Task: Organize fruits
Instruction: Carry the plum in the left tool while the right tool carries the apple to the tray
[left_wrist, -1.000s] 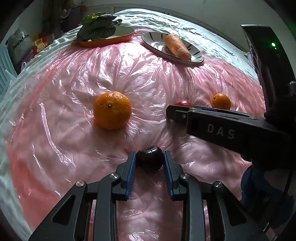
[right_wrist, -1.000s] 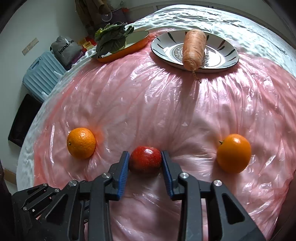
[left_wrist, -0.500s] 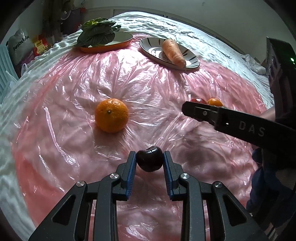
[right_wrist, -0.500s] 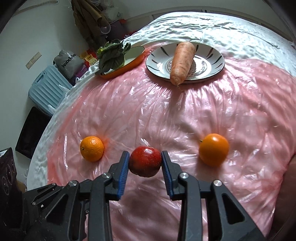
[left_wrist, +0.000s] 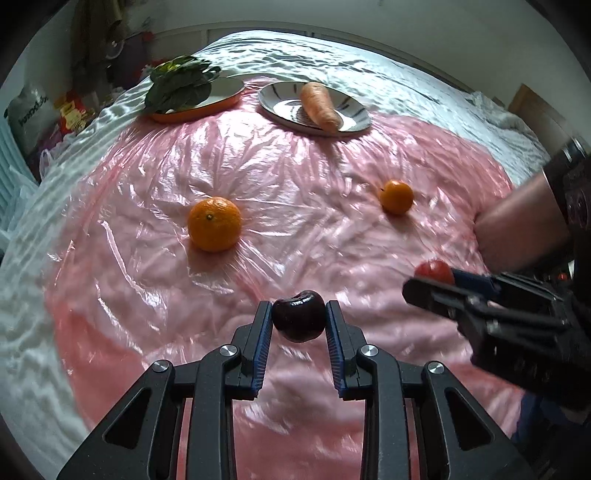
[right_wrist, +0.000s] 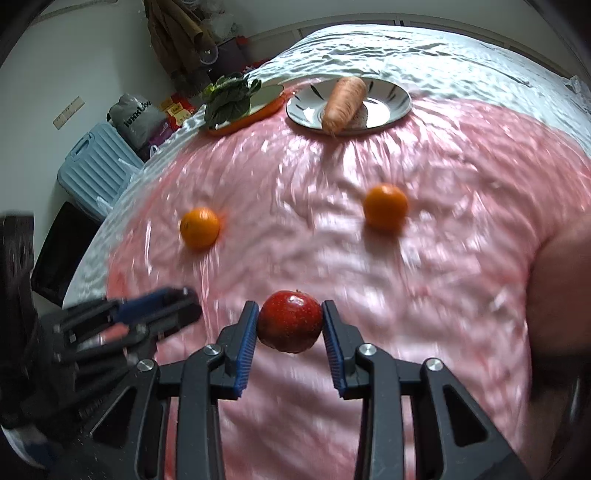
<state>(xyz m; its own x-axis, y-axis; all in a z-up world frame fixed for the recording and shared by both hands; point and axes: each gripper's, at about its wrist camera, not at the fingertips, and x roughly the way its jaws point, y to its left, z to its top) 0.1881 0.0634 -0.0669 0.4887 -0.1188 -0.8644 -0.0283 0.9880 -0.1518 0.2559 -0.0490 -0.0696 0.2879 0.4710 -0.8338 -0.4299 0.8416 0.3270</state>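
Pink plastic-covered bed (left_wrist: 295, 177) now farther below: left tool (left_wrist: 298, 320) clamps the cherry (left_wrist: 298, 320), right tool (right_wrist: 290, 322) clamps the red apple (right_wrist: 290, 322), both lifted clear for sorting.

A pink plastic sheet (left_wrist: 288, 184) covers the surface, with a white cloth (left_wrist: 406, 81) beyond it. At the far edge an orange dish (left_wrist: 221, 103) holds leafy greens (left_wrist: 181, 86), and just beside it a patterned plate (left_wrist: 354, 114) carries a carrot (left_wrist: 319, 107). Off to the side stand a pale blue suitcase (right_wrist: 98, 170) and what looks like a grey bag (right_wrist: 135, 114).
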